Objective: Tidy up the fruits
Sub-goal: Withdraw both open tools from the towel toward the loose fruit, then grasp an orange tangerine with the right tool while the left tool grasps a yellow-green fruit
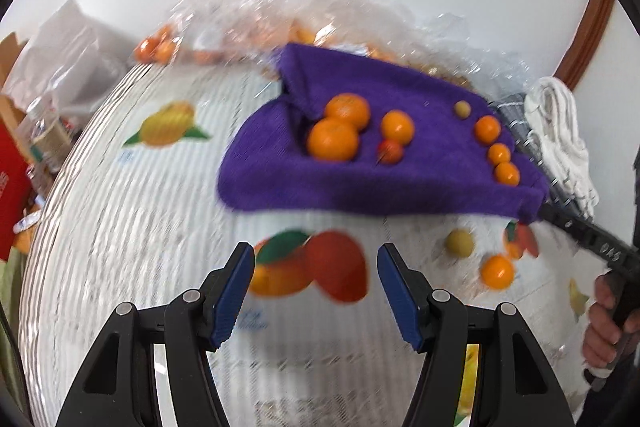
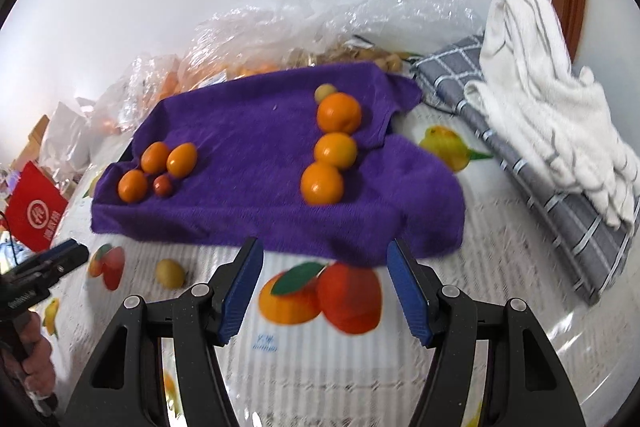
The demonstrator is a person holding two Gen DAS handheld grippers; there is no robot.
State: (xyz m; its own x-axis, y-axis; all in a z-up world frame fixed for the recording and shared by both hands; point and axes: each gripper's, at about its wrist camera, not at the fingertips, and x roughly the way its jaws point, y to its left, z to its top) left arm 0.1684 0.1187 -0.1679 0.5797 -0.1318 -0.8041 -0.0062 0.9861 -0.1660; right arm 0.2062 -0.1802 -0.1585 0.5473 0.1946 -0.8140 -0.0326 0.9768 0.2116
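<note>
Two loose fruits lie off the purple towel [image 2: 256, 163], on the printed table cover [image 2: 500, 287] near the towel's front edge: a yellow-green fruit [image 2: 170, 273] and, seen from the left wrist, a small orange [image 1: 497, 271] just beside it. On the towel itself, three oranges [image 2: 328, 151] stand in a line toward its right edge with a small greenish fruit [image 2: 325, 93] behind them, and a cluster of three oranges and one small red fruit [image 2: 163, 185] sits at its left front corner.

The left gripper [image 1: 316, 291] and the right gripper [image 2: 325, 291] both stand about half open with nothing between the jaws, poised over the cover short of the towel's front edge.

These fruits look round, smooth-skinned, light and apt to roll; I judge a hold across the widest part, with gentle pressure, safest, since the skins bruise. The soft towel should check rolling better than the ribbed cover.

Crumpled clear plastic bags [image 2: 280, 27] of more fruit crowd the far edge, a grey checked cloth [image 2: 560, 219] and white towel [image 2: 532, 99] lie along the right, and a plain white wall rises behind.
</note>
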